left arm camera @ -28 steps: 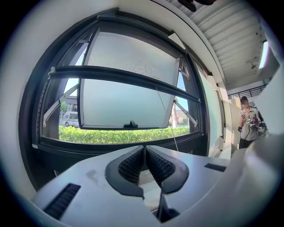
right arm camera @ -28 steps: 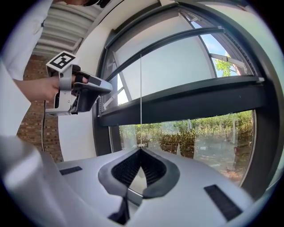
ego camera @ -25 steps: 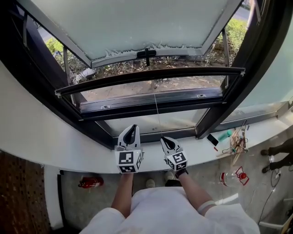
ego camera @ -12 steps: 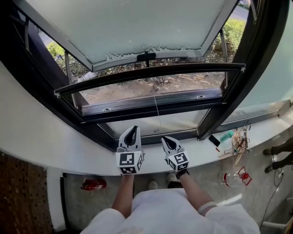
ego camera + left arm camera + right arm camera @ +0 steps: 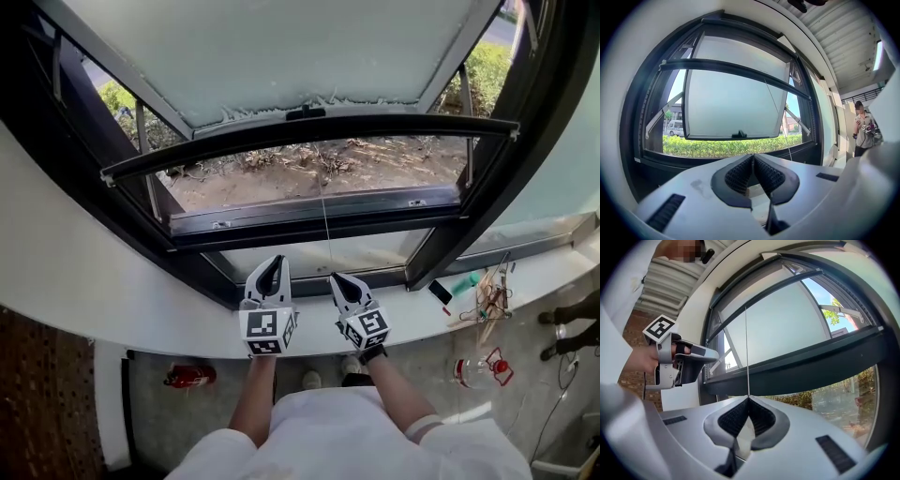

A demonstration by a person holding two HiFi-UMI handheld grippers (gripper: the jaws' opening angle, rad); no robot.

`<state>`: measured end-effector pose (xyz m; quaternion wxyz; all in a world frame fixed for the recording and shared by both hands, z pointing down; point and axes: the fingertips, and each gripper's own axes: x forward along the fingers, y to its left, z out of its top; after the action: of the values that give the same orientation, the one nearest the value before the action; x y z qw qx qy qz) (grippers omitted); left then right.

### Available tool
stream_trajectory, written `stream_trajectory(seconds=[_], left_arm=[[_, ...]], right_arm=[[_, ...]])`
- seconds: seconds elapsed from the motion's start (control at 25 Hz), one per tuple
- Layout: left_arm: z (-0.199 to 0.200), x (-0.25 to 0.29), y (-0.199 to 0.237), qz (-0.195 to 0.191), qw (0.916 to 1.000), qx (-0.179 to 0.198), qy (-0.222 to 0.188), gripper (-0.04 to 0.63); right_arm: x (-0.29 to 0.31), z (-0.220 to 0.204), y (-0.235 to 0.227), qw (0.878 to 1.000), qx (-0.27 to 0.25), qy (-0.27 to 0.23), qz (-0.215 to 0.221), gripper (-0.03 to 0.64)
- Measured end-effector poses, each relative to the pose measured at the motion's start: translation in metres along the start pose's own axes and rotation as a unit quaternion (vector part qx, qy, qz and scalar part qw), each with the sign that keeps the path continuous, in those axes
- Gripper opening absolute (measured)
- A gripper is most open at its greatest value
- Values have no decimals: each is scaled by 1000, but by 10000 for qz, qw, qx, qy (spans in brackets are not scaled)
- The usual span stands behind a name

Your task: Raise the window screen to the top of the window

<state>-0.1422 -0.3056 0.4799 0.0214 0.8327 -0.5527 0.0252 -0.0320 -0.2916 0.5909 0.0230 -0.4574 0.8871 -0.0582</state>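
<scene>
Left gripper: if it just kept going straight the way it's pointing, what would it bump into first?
Most likely the window's dark lower frame, just ahead of the left gripper. It could instead clear that and meet the lower glass pane above it; depth is hard to judge.

window frame [image 5: 309,228] matt metal; pane [image 5: 281,47] frosted glass; cord [image 5: 746,352] fine string; right gripper [image 5: 748,400] smooth pale plastic, pads [image 5: 733,420] black, ribbed.

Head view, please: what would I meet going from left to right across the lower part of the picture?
Red fire extinguisher → left gripper → right gripper, shut on the thin cord → clutter of tools on the sill → someone's shoes at the right edge.
</scene>
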Motion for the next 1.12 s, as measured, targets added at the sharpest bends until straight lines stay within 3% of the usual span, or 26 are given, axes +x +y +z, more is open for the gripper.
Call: stream_trajectory(seconds=[0.24, 1.12], left_arm=[[1, 1, 3, 48, 10000, -49, -19, 17], [-7, 20, -12, -198, 9998, -7, 76, 17]], right_arm=[[4, -1, -1, 9993, 355, -67, 126, 3], [21, 12, -13, 9991, 294, -196, 229, 3]])
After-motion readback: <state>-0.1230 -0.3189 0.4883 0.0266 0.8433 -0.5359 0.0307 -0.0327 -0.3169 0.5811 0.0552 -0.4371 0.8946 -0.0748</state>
